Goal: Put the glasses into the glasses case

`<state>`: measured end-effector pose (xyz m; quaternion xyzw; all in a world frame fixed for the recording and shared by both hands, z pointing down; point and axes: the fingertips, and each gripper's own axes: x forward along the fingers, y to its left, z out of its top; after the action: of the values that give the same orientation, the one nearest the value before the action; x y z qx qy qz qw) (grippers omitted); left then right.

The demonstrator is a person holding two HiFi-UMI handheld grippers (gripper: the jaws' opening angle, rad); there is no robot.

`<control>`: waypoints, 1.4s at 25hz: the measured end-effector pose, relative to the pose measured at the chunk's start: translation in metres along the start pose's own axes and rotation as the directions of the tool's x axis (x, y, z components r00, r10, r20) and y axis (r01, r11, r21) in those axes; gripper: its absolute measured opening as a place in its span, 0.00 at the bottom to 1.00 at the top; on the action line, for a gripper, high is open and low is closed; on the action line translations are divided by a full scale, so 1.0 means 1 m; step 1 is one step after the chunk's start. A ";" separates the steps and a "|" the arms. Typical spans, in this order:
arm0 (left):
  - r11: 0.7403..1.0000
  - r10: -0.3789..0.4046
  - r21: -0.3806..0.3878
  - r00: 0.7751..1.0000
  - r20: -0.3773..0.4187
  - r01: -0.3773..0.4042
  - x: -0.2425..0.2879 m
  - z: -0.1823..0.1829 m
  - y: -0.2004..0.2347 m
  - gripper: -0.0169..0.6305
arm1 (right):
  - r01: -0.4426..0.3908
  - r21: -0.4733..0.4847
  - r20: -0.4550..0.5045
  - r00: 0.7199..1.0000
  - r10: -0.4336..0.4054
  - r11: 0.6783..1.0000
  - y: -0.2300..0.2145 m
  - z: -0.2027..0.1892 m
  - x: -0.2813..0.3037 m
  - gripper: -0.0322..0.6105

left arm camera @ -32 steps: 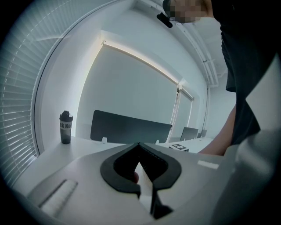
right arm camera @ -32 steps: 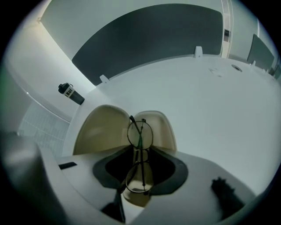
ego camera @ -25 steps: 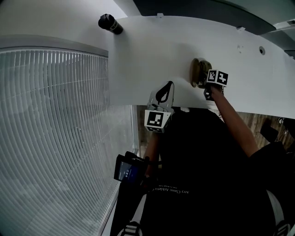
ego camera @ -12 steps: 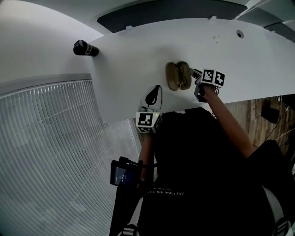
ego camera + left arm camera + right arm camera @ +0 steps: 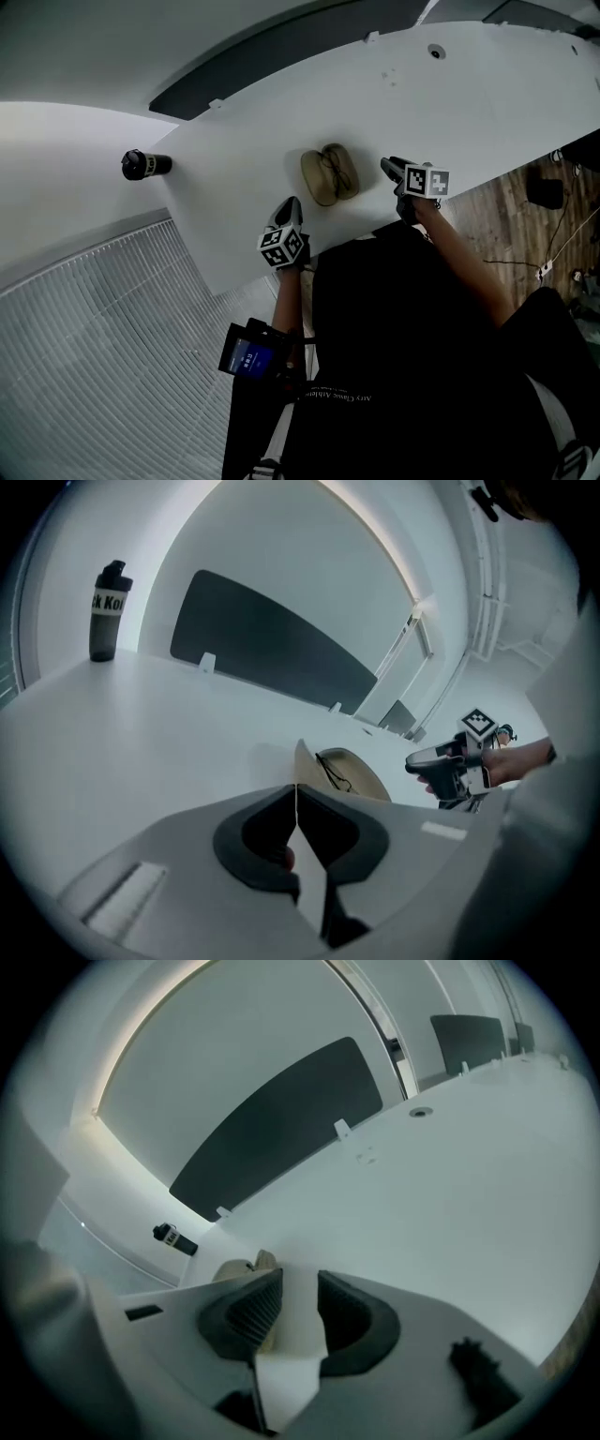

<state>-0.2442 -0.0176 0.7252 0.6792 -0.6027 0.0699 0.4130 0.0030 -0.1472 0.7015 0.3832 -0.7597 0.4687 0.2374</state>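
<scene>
White table (image 5: 469,84), case (image 5: 328,175) w/ glasses (image 5: 335,771) in it ahead of shut L claw (image 5: 291,204), R claw (image 5: 386,165) open beside, bottle (image 5: 145,165) far.

The left gripper (image 5: 292,201) and the right gripper (image 5: 386,164) each have a smooth pale-grey shell. At its rear end, nearest the hand, each carries a cube (image 5: 282,247) of black-and-white square markers, and the jaws are lined with dark grey pads (image 5: 272,832), ribbed on the right gripper. Behind the cubes the forearms are bare up to a black shirt (image 5: 403,319) with a thin line of small pale lettering (image 5: 342,396) across it, and well behind the left gripper sits a dark device (image 5: 247,355) with a lit blue screen.
</scene>
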 end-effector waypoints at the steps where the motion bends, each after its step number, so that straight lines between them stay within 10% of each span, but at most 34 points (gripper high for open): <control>1: 1.000 -0.006 -0.005 1.000 -0.016 0.006 0.005 -0.003 0.001 0.05 | 0.003 -0.021 -0.015 1.000 -0.003 1.000 -0.003 -0.007 0.002 0.24; 13: 0.998 -0.067 0.017 0.994 -0.081 0.068 0.031 -0.006 -0.020 0.05 | -0.084 -0.302 -0.127 0.991 0.047 0.949 0.048 -0.035 0.034 0.24; 35: 0.993 -0.055 0.091 0.982 -0.178 0.072 0.032 -0.028 -0.027 0.05 | -0.044 -0.356 -0.188 0.982 -0.025 0.933 0.038 -0.048 0.047 0.24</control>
<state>-0.2008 -0.0261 0.7494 0.7085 -0.5379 0.1452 0.4331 -0.0554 -0.1113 0.7368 0.2834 -0.8083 0.3576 0.3721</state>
